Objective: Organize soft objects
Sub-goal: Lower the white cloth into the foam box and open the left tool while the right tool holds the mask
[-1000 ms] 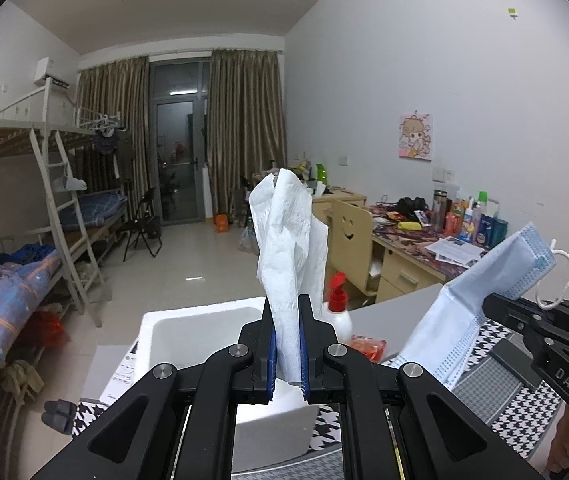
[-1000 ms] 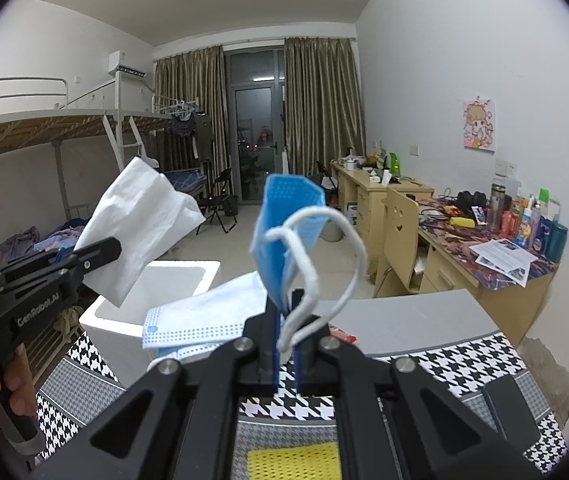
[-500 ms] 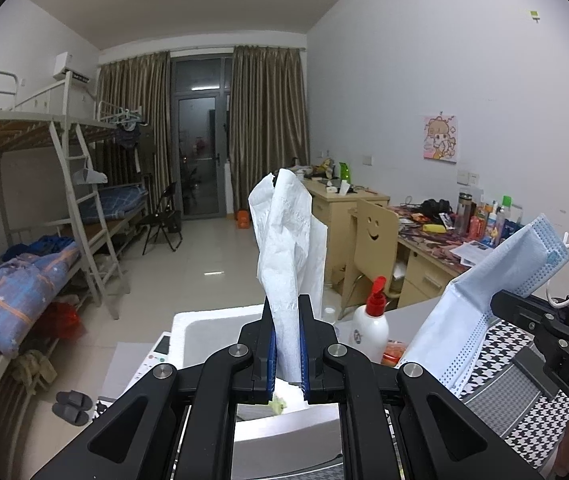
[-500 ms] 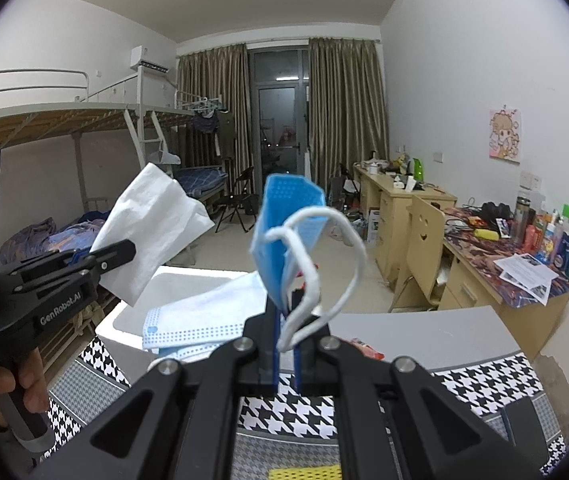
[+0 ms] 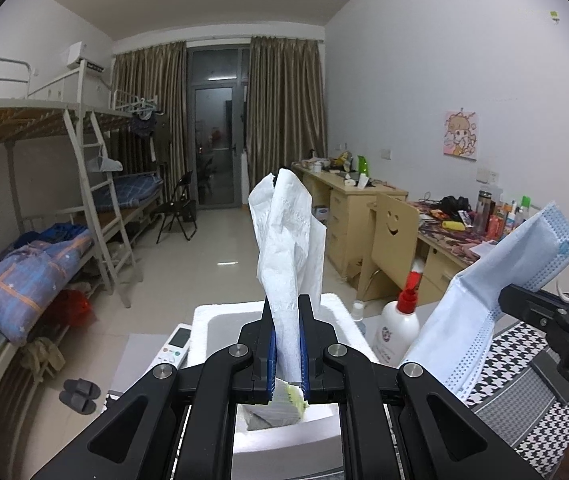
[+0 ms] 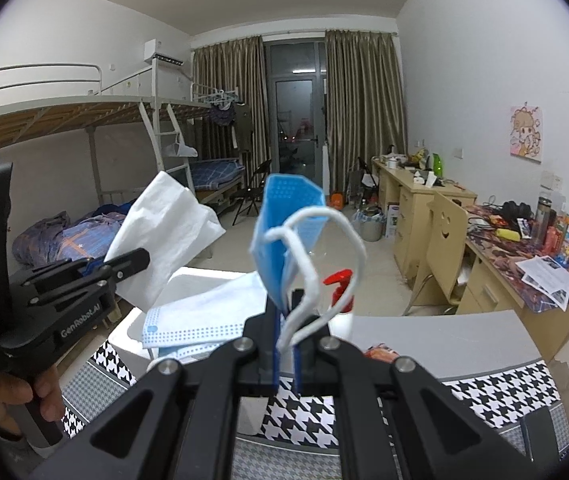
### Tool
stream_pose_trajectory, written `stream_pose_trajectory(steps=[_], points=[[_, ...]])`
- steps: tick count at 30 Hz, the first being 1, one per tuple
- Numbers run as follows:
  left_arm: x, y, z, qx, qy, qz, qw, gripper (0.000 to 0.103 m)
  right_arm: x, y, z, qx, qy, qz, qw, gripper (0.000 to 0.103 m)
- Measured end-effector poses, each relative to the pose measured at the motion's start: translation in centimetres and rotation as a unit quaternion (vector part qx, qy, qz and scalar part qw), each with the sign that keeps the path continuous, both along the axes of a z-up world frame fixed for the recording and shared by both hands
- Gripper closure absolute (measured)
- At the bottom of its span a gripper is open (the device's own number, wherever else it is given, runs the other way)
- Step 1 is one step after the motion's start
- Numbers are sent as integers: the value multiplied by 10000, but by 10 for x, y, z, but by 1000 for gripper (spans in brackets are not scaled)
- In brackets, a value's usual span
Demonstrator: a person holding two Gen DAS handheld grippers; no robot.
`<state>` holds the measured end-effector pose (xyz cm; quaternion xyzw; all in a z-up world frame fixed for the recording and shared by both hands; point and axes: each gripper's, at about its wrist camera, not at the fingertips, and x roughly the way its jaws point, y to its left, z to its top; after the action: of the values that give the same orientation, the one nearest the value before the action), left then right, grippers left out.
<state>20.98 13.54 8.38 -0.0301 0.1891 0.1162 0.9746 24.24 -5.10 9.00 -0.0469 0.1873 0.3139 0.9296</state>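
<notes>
My left gripper (image 5: 287,312) is shut on a white tissue (image 5: 284,240) that stands up between its pads, right above a white foam box (image 5: 220,320). The right wrist view shows the same gripper (image 6: 136,258) at the left with the tissue (image 6: 164,236) sticking out over the box (image 6: 200,280). My right gripper (image 6: 286,320) is shut on a blue face mask (image 6: 284,220) whose white ear loops hang loose; a second, paler part of the mask (image 6: 200,320) droops to the left. In the left wrist view that mask (image 5: 496,288) hangs at the right from the right gripper (image 5: 508,300).
A white pump bottle with a red top (image 5: 402,328) stands just right of the box. A remote (image 5: 174,348) lies at the box's left. The tabletop has a houndstooth cloth (image 6: 496,392). A hand (image 6: 24,396) grips the left tool. Bunk beds are left, desks right.
Both grippers have moved toward the foam box, which now lies nearer and lower in both views. The pump bottle has shifted right. Tissue and mask stay clamped as before.
</notes>
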Motion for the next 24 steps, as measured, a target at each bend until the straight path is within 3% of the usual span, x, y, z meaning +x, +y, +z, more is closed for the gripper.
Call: stream_pose_trajectory(steps=[24], points=[[41,19,-42,-180,810,49,9965,94,21,10,-7,-131,233,-107,9996,96]])
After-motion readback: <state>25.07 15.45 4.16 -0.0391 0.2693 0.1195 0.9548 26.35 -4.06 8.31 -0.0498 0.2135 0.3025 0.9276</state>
